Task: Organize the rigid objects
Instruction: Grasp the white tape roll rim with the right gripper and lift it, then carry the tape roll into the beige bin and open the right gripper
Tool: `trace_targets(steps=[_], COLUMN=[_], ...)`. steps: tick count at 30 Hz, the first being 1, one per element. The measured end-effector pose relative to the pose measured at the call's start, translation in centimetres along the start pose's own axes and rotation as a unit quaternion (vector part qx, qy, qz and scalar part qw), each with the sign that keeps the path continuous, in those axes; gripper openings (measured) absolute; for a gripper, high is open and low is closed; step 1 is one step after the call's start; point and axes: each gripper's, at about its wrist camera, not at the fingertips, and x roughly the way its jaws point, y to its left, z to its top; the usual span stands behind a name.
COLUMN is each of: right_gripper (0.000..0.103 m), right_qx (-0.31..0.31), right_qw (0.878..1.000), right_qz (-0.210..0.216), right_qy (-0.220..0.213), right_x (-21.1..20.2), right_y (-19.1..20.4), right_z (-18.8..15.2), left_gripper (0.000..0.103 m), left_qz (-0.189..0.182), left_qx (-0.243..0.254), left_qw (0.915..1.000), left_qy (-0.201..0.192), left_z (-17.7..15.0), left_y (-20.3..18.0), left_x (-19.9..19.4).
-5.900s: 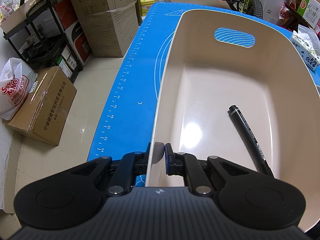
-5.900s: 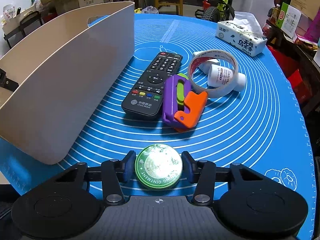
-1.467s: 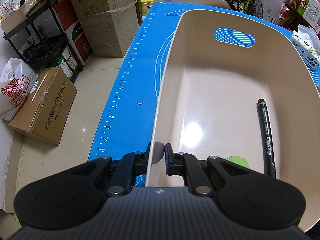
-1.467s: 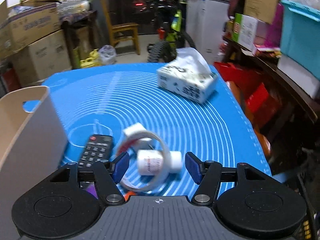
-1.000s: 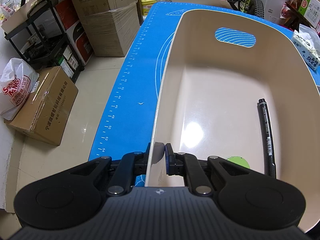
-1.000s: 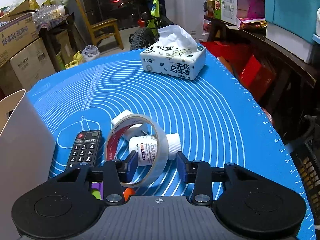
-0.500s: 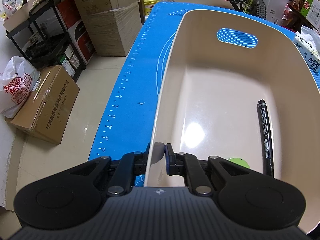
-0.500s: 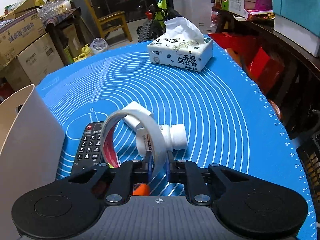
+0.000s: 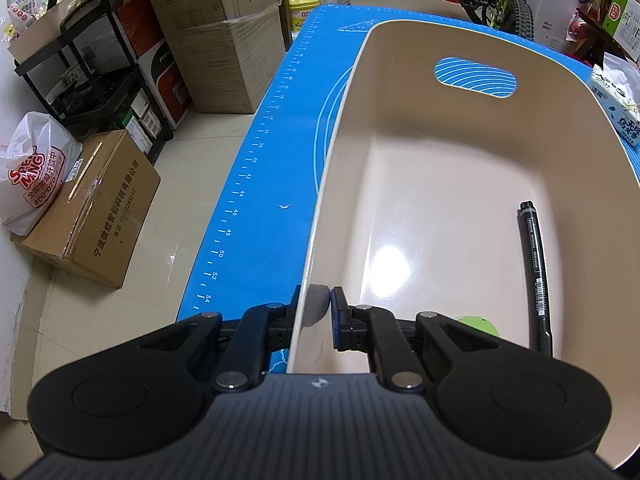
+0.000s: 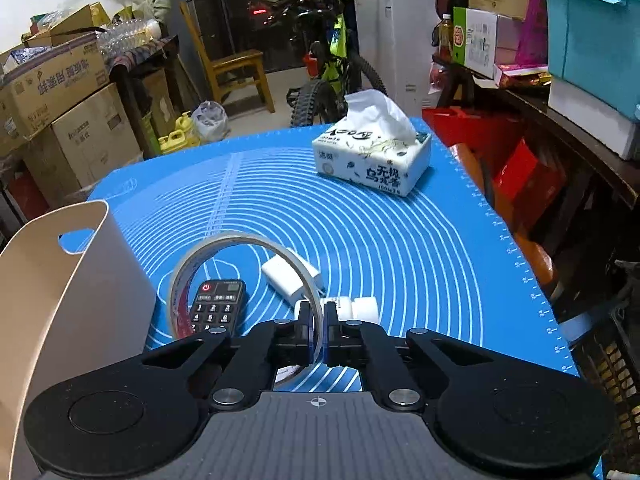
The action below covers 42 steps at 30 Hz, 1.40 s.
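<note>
Blue mat (image 10: 360,240): my right gripper (image 10: 318,332) pinches tape roll (image 10: 240,280); bin (image 10: 72,300) lies left, rim clamped by my left gripper (image 9: 316,316).

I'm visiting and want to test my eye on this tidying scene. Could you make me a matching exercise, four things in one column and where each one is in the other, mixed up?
Things:
1. tape roll
2. black marker pen
3. remote control
4. tissue box

Places:
A. lying inside the beige bin
B. at the far end of the blue mat
C. pinched upright in the right gripper
D. flat on the mat, close beside the bin's outer wall

Pairs: 1-C, 2-A, 3-D, 4-B
</note>
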Motion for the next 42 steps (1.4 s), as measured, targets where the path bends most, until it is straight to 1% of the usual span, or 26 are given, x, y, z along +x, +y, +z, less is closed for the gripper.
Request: trace_targets(steps=[3, 6, 13, 18, 24, 28, 35, 39, 42], right_gripper=[0.015, 0.015, 0.015, 0.015, 0.015, 0.015, 0.015, 0.015, 0.015], right_qx=[0.004, 0.006, 0.006, 0.002, 0.001, -0.014, -0.067, -0.109, -0.149], right_qw=[1.000, 1.000, 1.000, 0.999, 0.997, 0.995, 0.989, 0.982, 0.976], right_qz=[-0.002, -0.002, 0.008, 0.020, 0.050, 0.076, 0.114, 0.135, 0.142], right_qy=[-0.002, -0.014, -0.028, -0.045, -0.059, -0.068, -0.073, -0.079, -0.076], right_x=[-0.3, -1.0, -2.0, -3.0, -4.3, -5.1, -4.9, -5.0, -4.8], right_y=[0.0, 0.1, 0.6, 1.3, 3.1, 5.3, 10.7, 14.0, 16.2], right_z=[0.2, 0.4, 0.7, 1.0, 1.2, 1.4, 1.1, 0.2, -0.7], left_gripper=[0.014, 0.014, 0.013, 0.013, 0.013, 0.013, 0.013, 0.013, 0.013], left_qz=[-0.001, -0.003, -0.008, -0.011, -0.012, -0.011, -0.009, -0.007, -0.007], left_qx=[-0.001, -0.002, -0.005, -0.005, -0.005, -0.004, -0.003, -0.001, -0.001], left_qw=[1.0000, 1.0000, 1.0000, 0.9999, 0.9999, 0.9999, 1.0000, 1.0000, 1.0000], left_qy=[0.000, -0.001, -0.002, -0.003, -0.004, -0.004, -0.004, -0.003, -0.003], left_z=[0.0, 0.0, 0.0, -0.1, -0.3, -0.2, -0.3, -0.3, -0.3], left_y=[0.0, 0.2, 0.3, 0.5, 0.6, 0.6, 0.4, 0.4, 0.3], left_x=[-0.1, -0.1, -0.1, 0.0, -0.1, 0.0, 0.0, 0.0, 0.0])
